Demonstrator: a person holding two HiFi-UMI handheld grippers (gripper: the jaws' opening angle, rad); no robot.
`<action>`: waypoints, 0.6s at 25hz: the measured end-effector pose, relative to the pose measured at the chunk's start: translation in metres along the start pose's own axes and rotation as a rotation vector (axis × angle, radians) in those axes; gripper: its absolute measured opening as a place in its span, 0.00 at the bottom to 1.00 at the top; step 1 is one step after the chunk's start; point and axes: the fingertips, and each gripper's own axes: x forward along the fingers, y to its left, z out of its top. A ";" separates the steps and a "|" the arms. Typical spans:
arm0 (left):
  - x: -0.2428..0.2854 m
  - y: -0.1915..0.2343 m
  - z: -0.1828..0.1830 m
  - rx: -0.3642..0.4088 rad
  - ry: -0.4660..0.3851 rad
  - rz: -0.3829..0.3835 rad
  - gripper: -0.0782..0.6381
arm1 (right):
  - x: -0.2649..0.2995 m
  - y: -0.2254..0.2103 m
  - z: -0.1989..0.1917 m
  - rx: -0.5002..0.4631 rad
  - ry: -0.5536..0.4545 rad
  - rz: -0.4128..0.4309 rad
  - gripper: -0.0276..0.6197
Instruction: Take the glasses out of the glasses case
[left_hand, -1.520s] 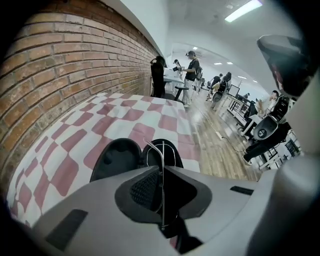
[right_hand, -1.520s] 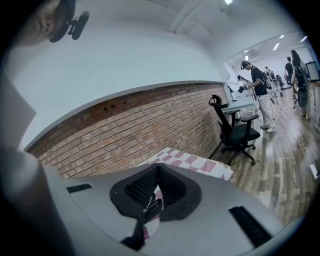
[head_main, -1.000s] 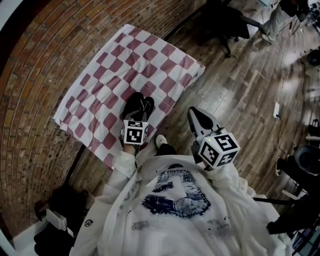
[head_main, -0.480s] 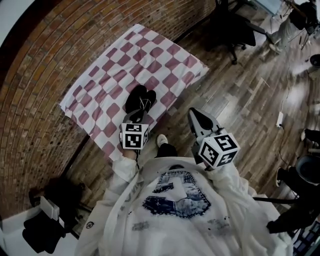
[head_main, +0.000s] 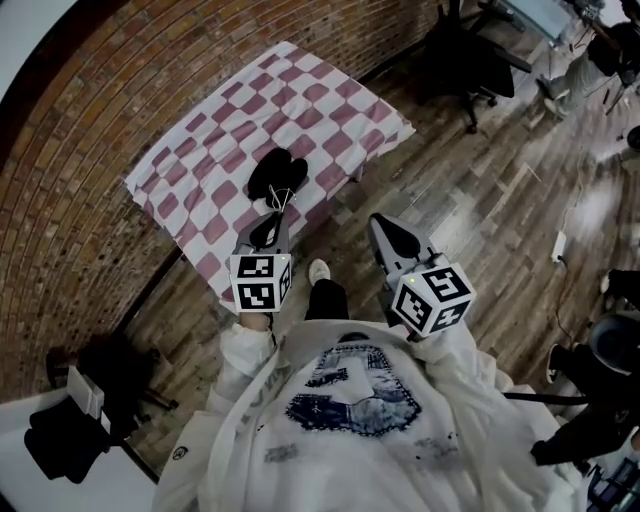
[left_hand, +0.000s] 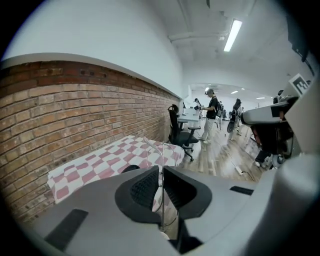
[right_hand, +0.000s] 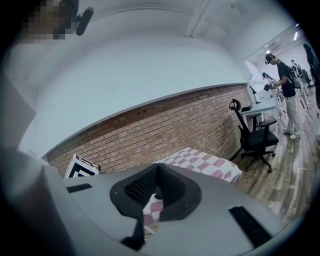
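The black glasses case (head_main: 275, 175) lies open on the red-and-white checked cloth (head_main: 215, 140). My left gripper (head_main: 268, 222) hangs off the table's near edge, pulled back from the case and shut on the thin clear-framed glasses (head_main: 283, 203). In the left gripper view a slim temple of the glasses (left_hand: 161, 155) stands upright between the nearly closed jaws of the left gripper (left_hand: 161, 172). My right gripper (head_main: 381, 226) hovers over the wooden floor to the right, shut and empty. In the right gripper view the tips of the right gripper (right_hand: 156, 169) meet with nothing between them.
A brick wall (head_main: 90, 120) runs behind the table. A black office chair (head_main: 470, 60) stands at the table's far right end on the wooden floor. Dark bags (head_main: 65, 450) sit at the lower left. A person (left_hand: 210, 112) stands further down the room.
My left gripper has drawn back from over the case toward the body and risen, bringing the glasses out with it. The right gripper has shifted slightly.
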 end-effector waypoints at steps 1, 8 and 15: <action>-0.009 -0.005 0.000 -0.002 -0.012 0.006 0.16 | -0.007 0.003 -0.002 -0.004 -0.001 0.007 0.06; -0.068 -0.042 0.002 -0.007 -0.086 0.040 0.16 | -0.048 0.015 -0.010 -0.024 -0.017 0.048 0.06; -0.123 -0.063 0.009 0.000 -0.159 0.076 0.16 | -0.071 0.039 -0.015 -0.053 -0.037 0.100 0.06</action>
